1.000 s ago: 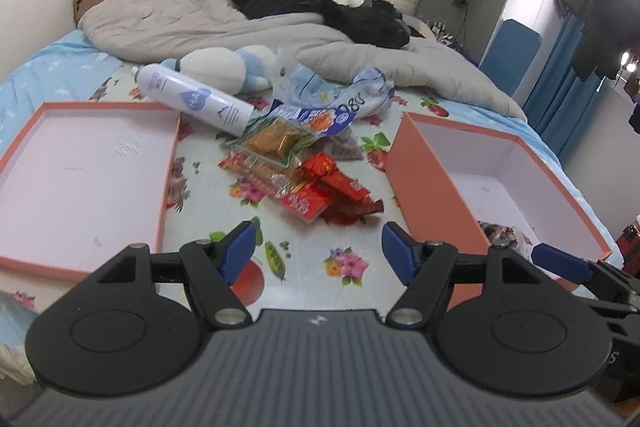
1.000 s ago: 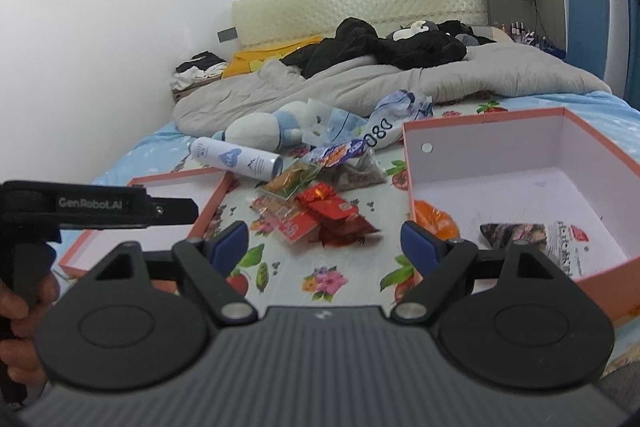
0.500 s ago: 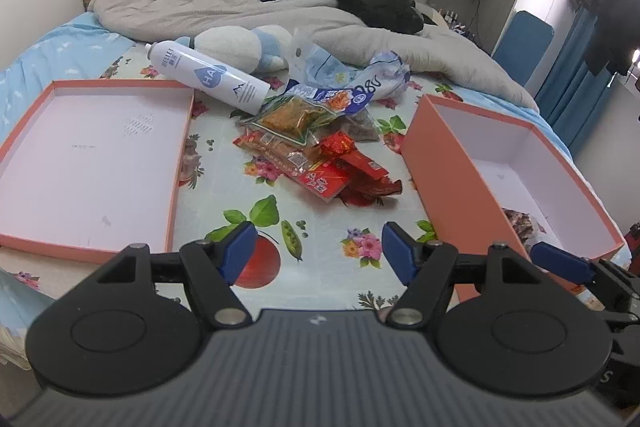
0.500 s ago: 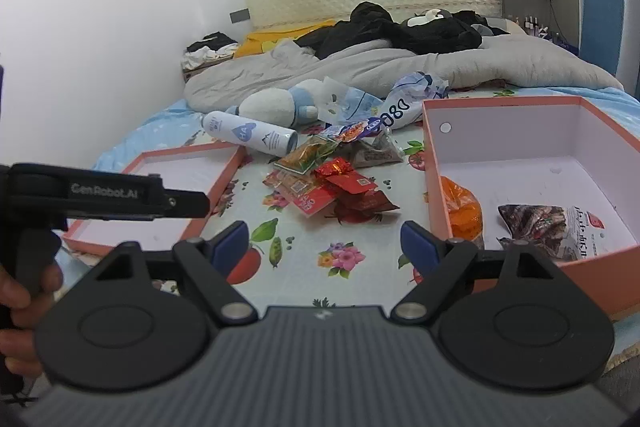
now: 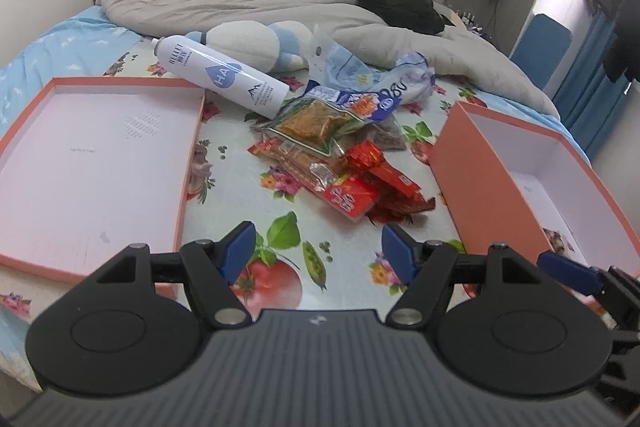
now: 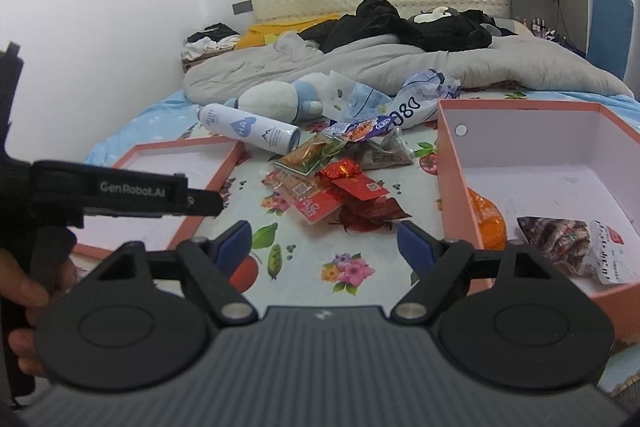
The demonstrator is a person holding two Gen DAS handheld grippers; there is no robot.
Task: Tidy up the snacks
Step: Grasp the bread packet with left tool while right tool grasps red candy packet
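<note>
Snacks [image 5: 332, 155] lie heaped on the floral sheet [image 5: 280, 259] between lid [image 5: 92, 163] and box [image 6: 532, 163]. I see my left gripper [image 5: 316, 253] wide and empty; the right gripper [image 6: 322, 243], jaws just narrowed slightly, also gapes empty. Grey quilt [image 5: 192, 3] behind.

Soft, even indoor light, faint shadows, strong fisheye bending at edges, slight blur throughout
</note>
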